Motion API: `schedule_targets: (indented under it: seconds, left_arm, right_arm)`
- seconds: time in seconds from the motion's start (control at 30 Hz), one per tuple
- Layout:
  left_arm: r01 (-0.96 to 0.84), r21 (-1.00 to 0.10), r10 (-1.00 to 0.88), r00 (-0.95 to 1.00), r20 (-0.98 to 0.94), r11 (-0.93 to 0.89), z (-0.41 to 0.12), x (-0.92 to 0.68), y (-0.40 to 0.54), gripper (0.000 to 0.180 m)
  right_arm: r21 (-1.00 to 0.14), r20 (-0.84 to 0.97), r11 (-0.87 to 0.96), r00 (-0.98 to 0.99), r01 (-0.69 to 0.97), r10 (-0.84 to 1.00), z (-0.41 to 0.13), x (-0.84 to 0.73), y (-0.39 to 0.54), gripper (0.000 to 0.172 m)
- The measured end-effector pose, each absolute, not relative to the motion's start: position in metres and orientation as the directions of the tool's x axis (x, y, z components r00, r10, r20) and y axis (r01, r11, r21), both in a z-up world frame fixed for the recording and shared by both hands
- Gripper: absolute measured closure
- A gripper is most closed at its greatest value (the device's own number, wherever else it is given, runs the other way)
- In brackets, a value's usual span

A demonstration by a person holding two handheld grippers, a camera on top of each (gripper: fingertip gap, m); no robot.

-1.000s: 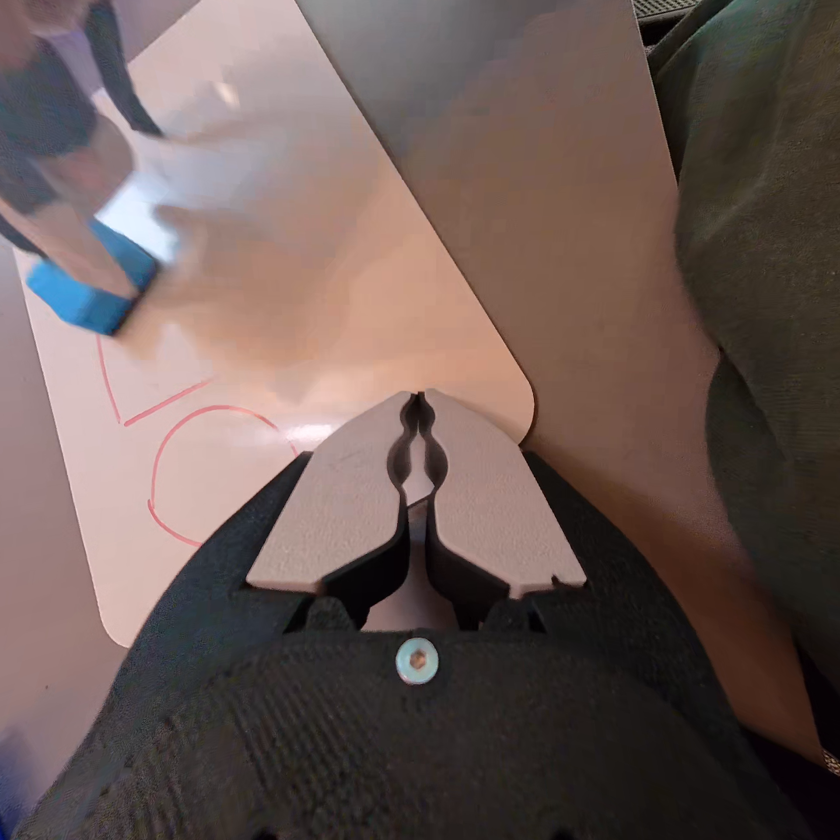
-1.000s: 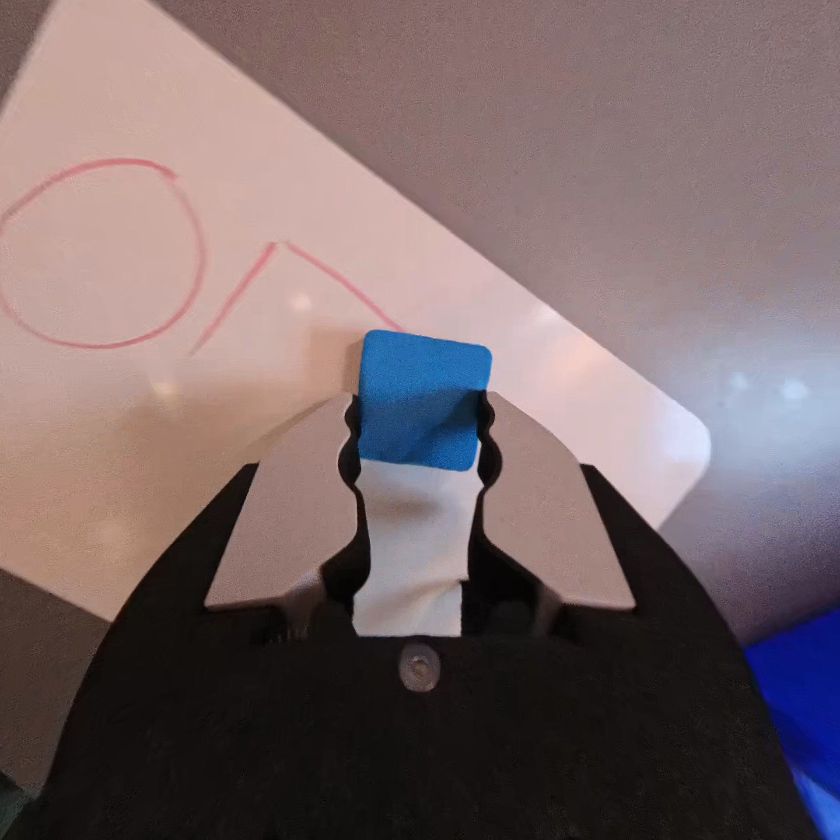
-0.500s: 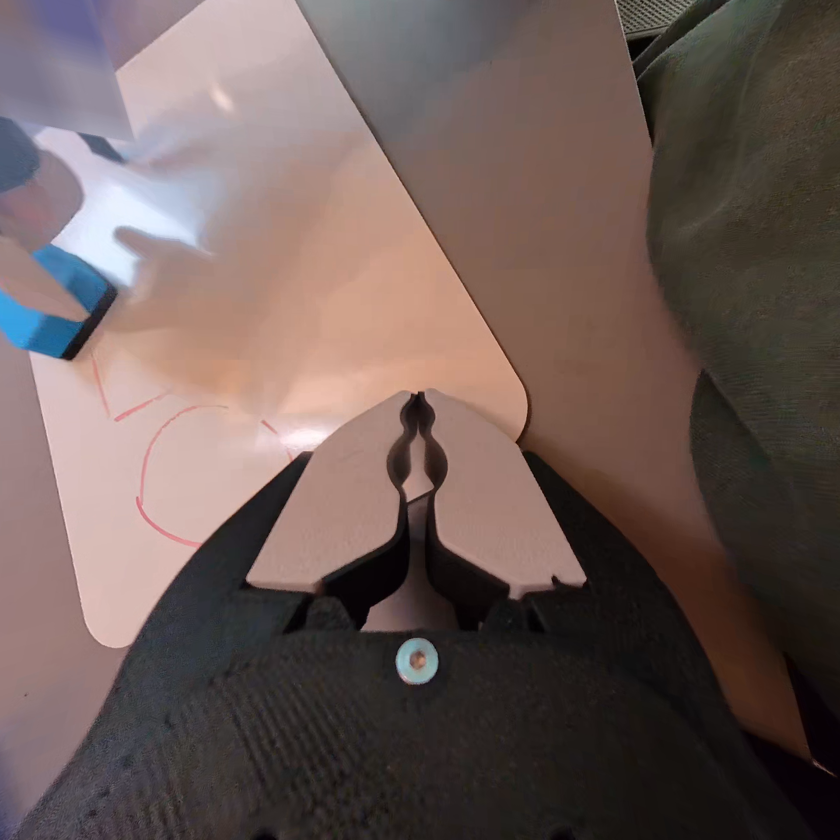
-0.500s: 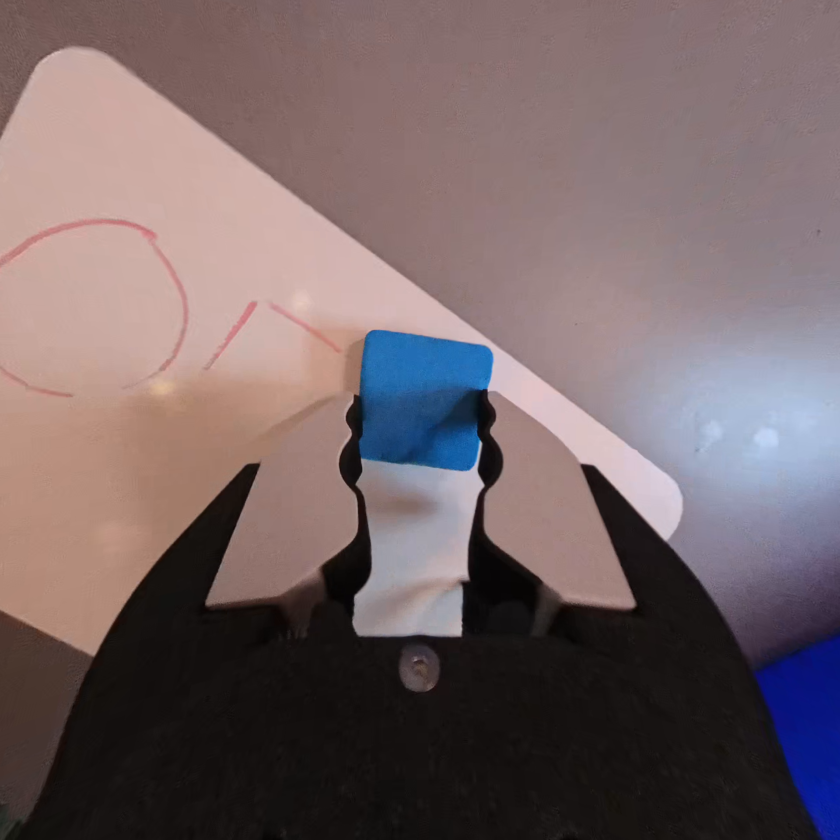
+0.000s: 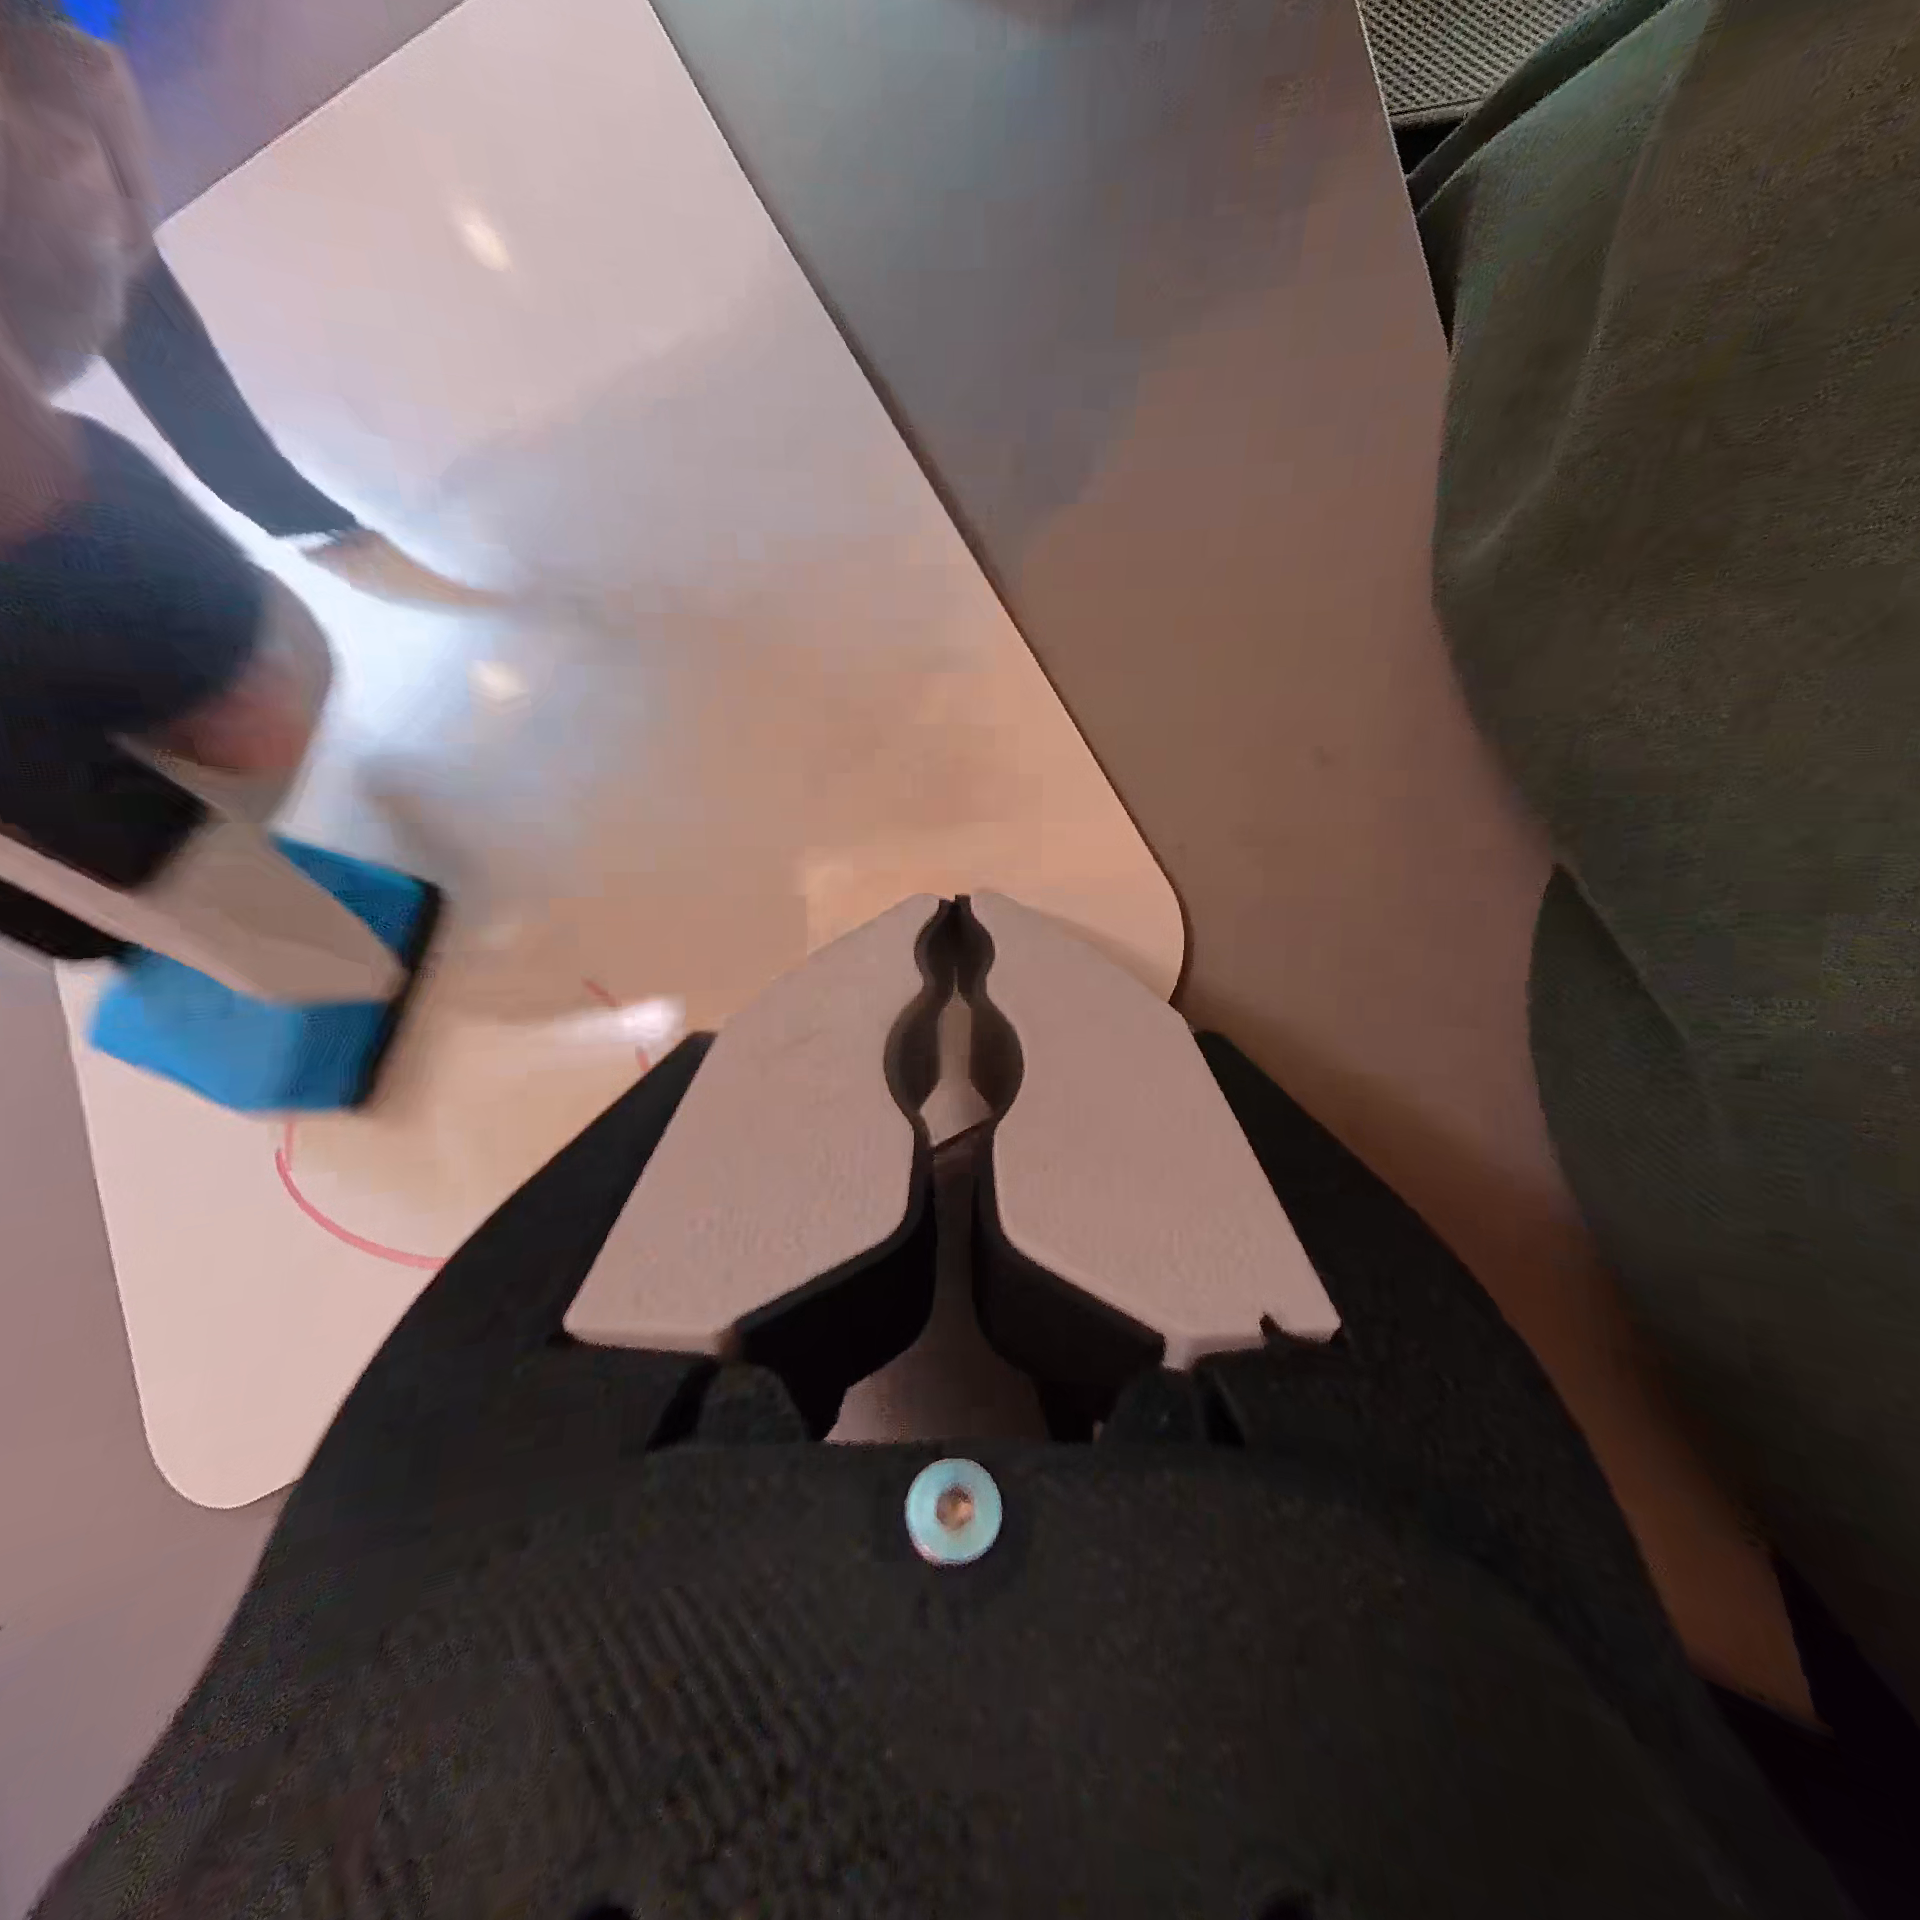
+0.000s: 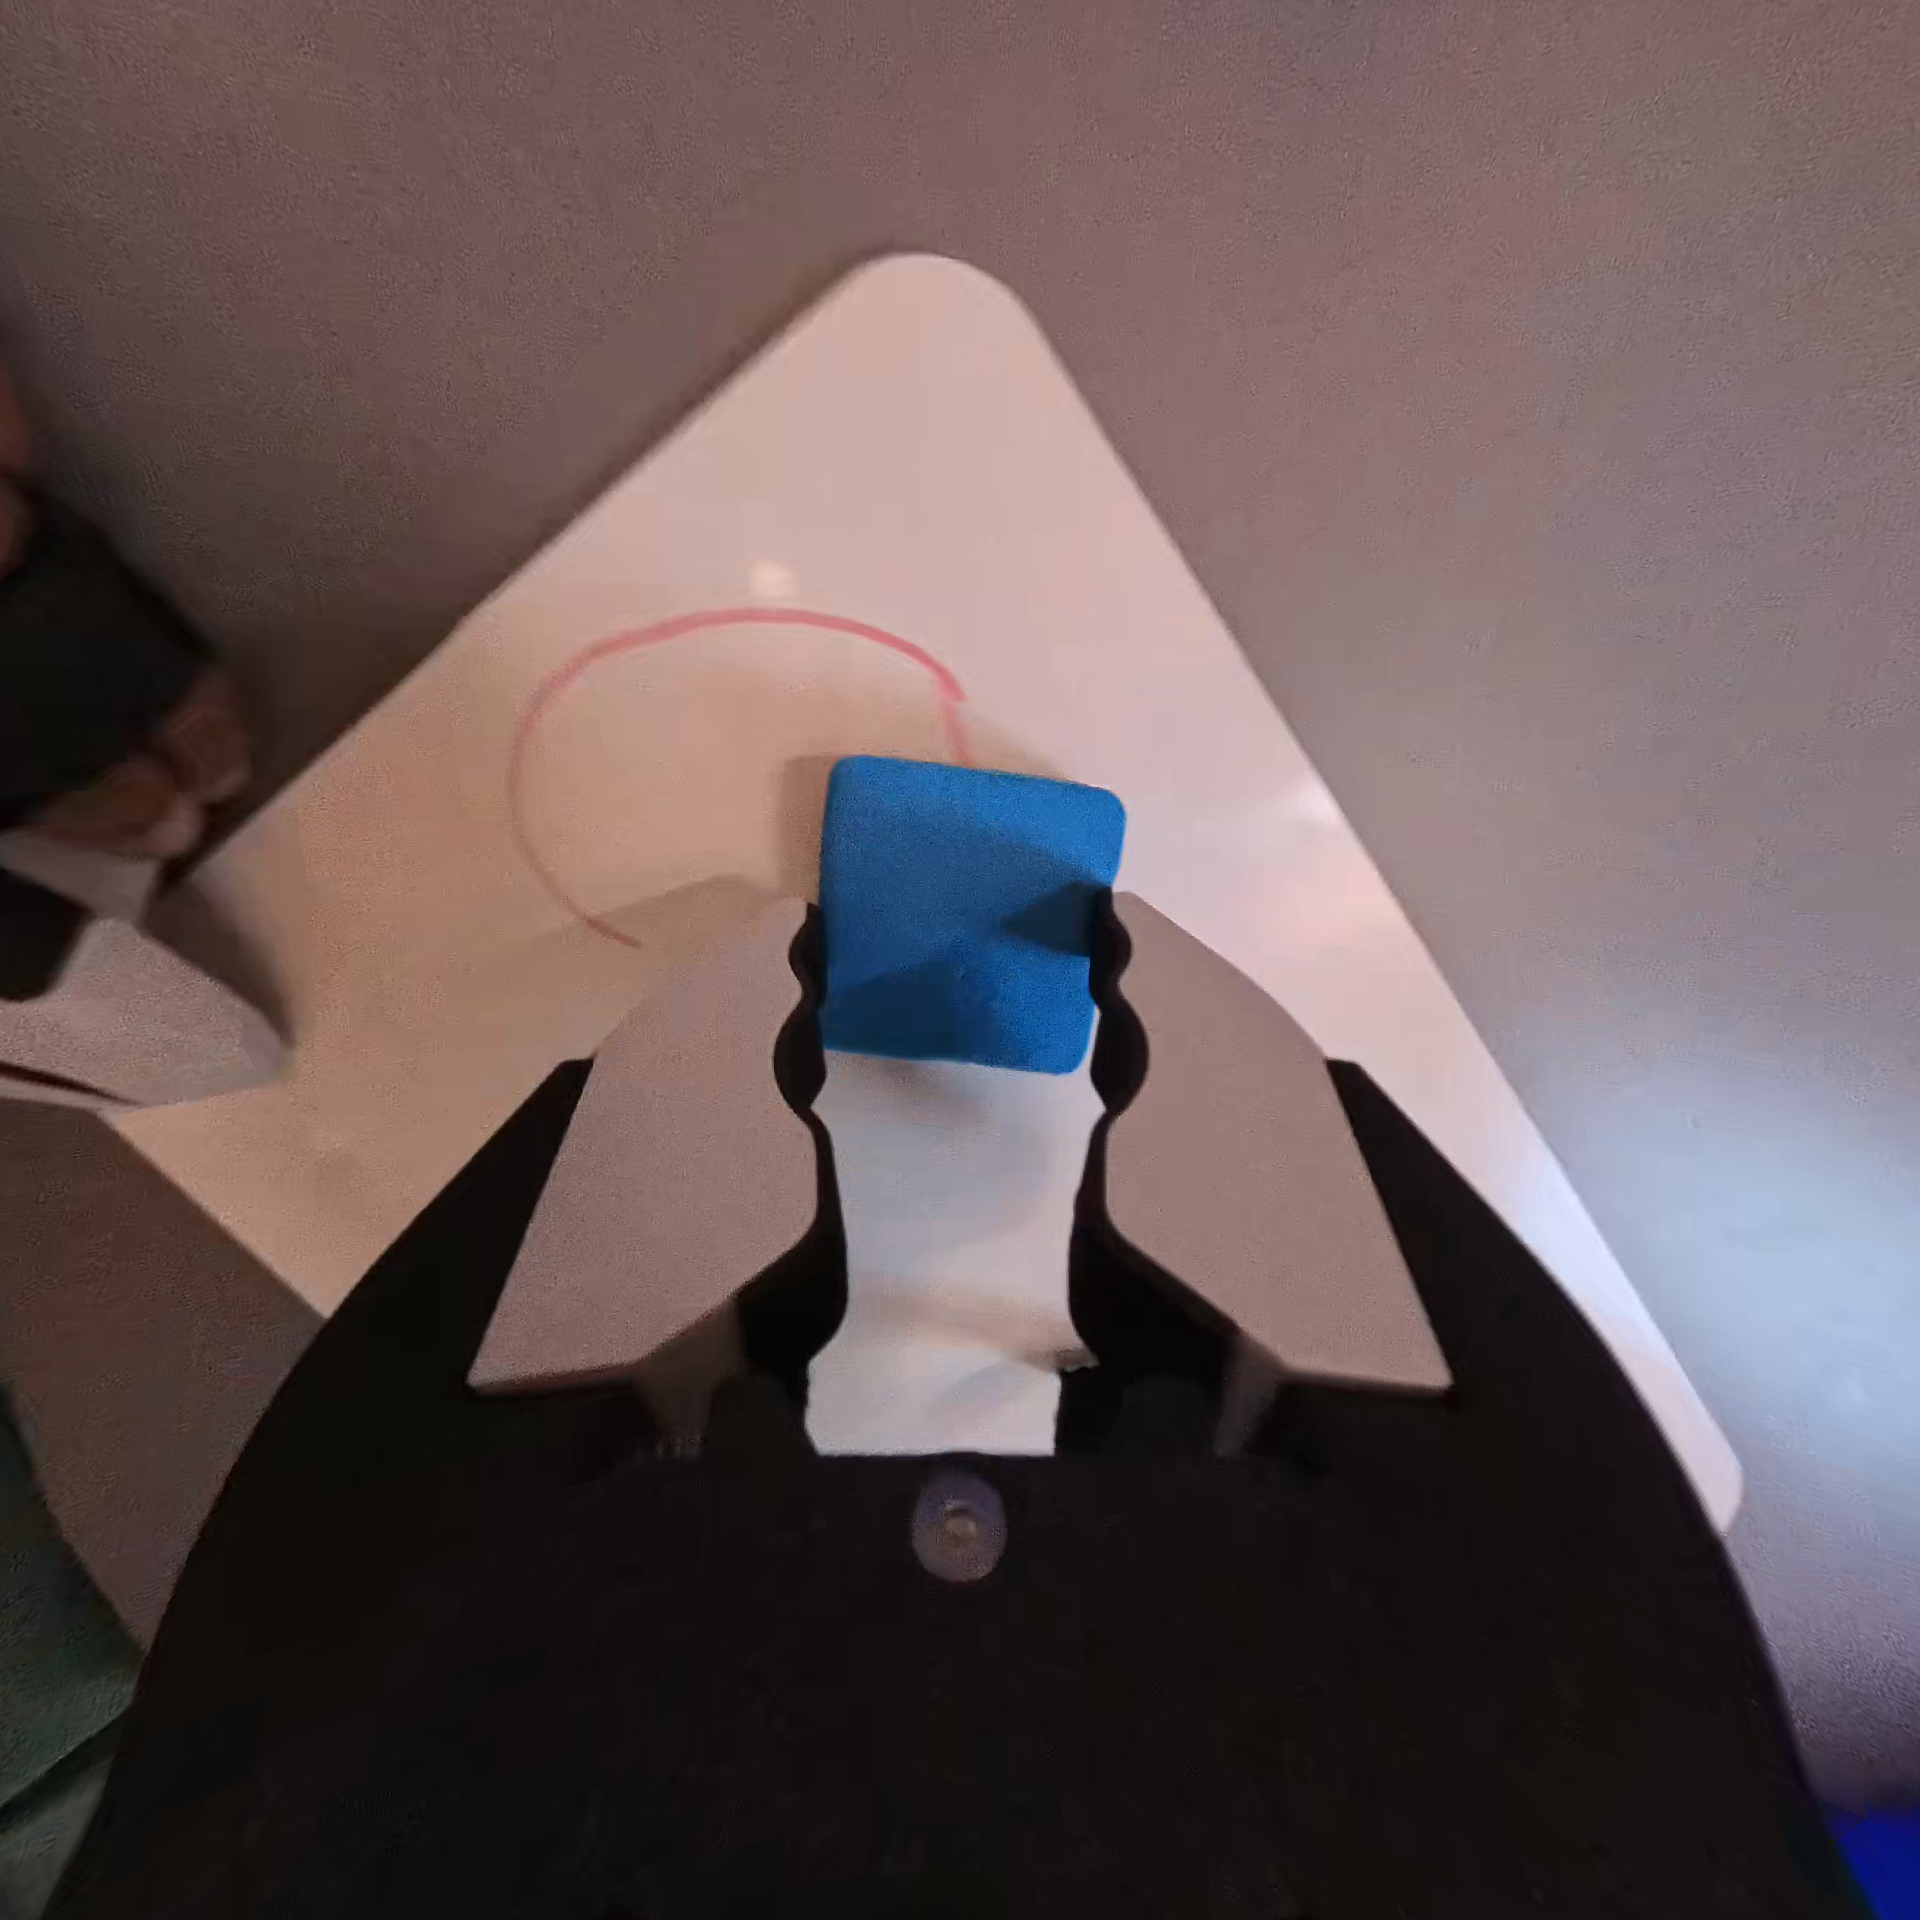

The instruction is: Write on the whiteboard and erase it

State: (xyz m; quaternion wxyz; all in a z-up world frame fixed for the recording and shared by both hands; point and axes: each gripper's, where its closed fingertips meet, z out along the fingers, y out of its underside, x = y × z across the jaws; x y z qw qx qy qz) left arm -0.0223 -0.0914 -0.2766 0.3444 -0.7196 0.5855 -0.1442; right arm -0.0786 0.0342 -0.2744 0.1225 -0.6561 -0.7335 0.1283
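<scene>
Blue eraser (image 6: 966, 914) between tool (image 6: 956, 935) fingers

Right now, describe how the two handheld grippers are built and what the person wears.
Both grippers, left gripper and right gripper, have a black textured body, one silver screw at the centre, and two flat pale grey fingers with wavy black inner pads. No cables show. The person wears a dark green garment.

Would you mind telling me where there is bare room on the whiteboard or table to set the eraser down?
The whiteboard is bare toward its far rounded corner, beyond the red arc, and the grey table around it is clear. It is crowded near the arc, where the right gripper holds the blue eraser, and near the shut left gripper.
</scene>
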Motion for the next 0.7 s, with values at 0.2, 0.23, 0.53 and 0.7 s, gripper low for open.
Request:
schedule_targets:
  seconds: [0.2,0.23,0.53,0.7]
  left_arm:
    - [-0.746,-0.662,-0.936,0.281,-0.209,-0.076,-0.277,-0.023,-0.094,0.180]
    - [-0.740,-0.667,-0.937,0.285,-0.202,-0.081,-0.277,-0.024,-0.094,0.180]
    - [-0.733,-0.674,-0.942,0.286,-0.178,-0.095,-0.277,-0.024,-0.098,0.180]
    - [-0.723,-0.682,-0.939,0.298,-0.170,-0.107,-0.277,-0.028,-0.097,0.180]
  right_arm:
    - [-0.356,0.023,-0.055,0.068,0.933,0.997,-0.275,-0.075,0.098,0.122]
    - [-0.361,0.034,-0.046,0.063,0.931,0.997,-0.274,-0.072,0.097,0.122]
    - [-0.359,0.040,0.226,-0.227,0.905,0.973,-0.272,-0.095,0.007,0.122]
    - [-0.293,0.020,0.185,-0.187,0.938,0.982,-0.272,-0.083,0.040,0.122]
